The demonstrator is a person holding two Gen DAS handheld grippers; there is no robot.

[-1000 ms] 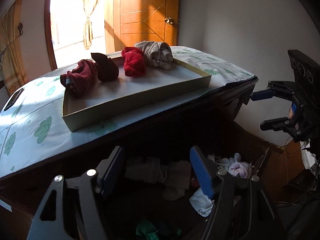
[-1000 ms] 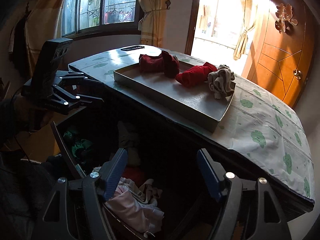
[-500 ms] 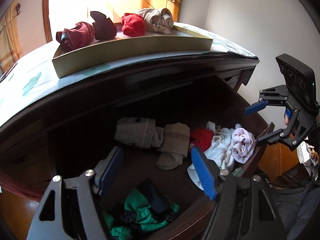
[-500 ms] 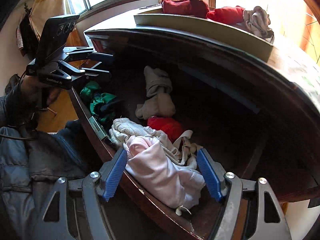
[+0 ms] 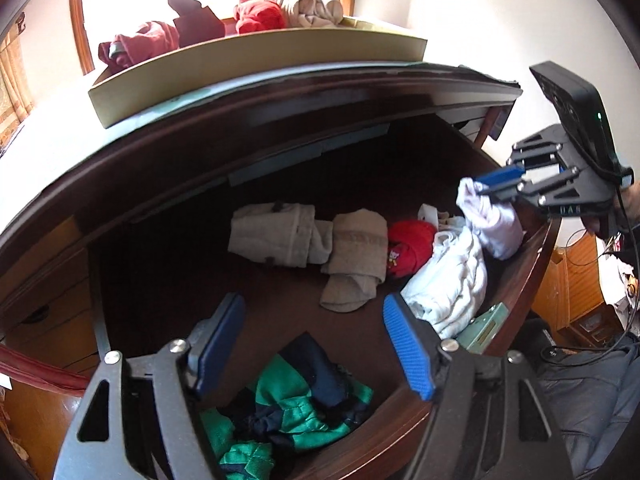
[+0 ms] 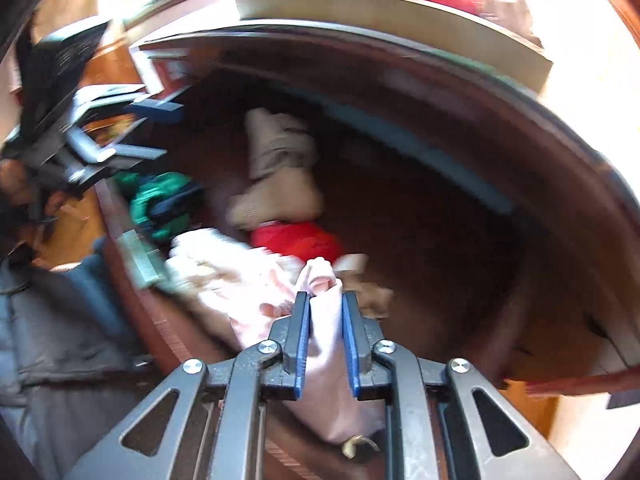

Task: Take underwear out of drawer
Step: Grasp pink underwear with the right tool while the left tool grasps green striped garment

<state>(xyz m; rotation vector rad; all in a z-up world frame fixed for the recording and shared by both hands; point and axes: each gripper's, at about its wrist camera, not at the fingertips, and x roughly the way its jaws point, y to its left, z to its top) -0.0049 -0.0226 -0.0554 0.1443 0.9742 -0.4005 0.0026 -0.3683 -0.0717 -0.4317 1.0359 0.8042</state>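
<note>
My right gripper [image 6: 325,336] has just squeezed shut on the soft pale pink underwear [image 6: 328,364] at the front edge of the dark wooden drawer [image 5: 516,280], my left gripper [image 5: 312,344] hangs open, holding nothing, and lifting it out is left.

Right gripper [image 6: 325,322] clamped tight on cloth, left gripper [image 5: 314,346] spread wide.

- Pale pink underwear [image 6: 326,332] between the right gripper's [image 6: 325,316] blue pads [image 6: 304,336].
- Green-and-navy garment [image 5: 288,404] just ahead of the left gripper [image 5: 314,344].
- Red garment [image 5: 410,246] beyond it, beside beige rolls [image 5: 354,254].
- Dark brown drawer [image 5: 192,264].
</note>
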